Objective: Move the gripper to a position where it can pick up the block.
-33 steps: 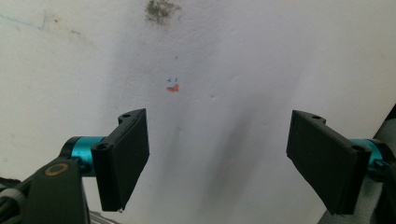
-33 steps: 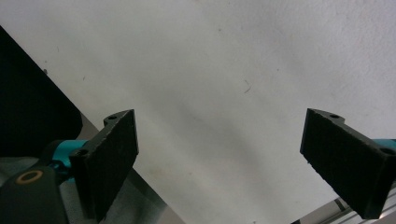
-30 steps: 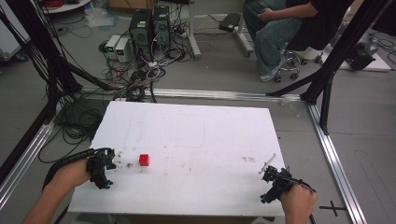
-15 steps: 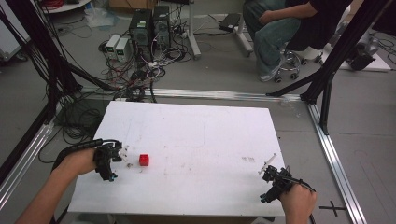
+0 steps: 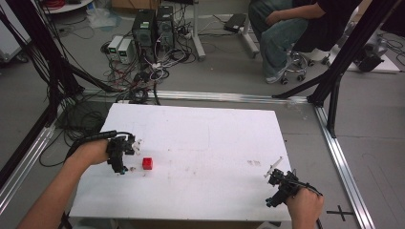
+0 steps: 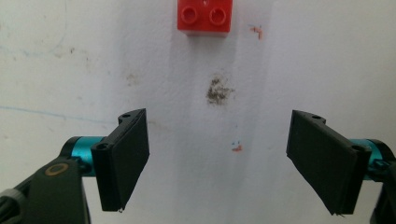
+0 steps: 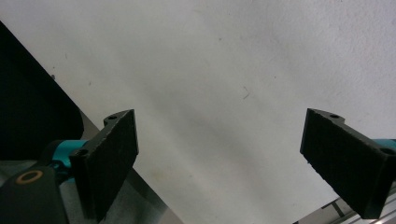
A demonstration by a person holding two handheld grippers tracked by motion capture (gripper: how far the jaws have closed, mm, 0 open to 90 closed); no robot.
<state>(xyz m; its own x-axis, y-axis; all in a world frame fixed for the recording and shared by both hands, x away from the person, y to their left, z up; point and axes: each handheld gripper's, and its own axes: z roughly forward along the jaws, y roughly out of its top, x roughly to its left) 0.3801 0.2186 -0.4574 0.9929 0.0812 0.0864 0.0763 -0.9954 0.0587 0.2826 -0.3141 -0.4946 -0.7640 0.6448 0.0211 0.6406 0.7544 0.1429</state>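
My corner of the robotics lab

White worktop (image 5: 200,143) inside an aluminium frame (image 5: 341,157), computer towers (image 5: 154,26) and cable tangles (image 5: 138,78) on the grey floor, someone on a rolling stool (image 5: 298,62) behind.

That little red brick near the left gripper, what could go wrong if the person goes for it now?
The red brick lies free on the white table, ahead of the open left gripper and a bit off its centre line. If one jaw touched it first, it would probably slide or turn rather than be gripped. The right gripper hangs open at the table's near right edge, where a downward move might knock the rim.
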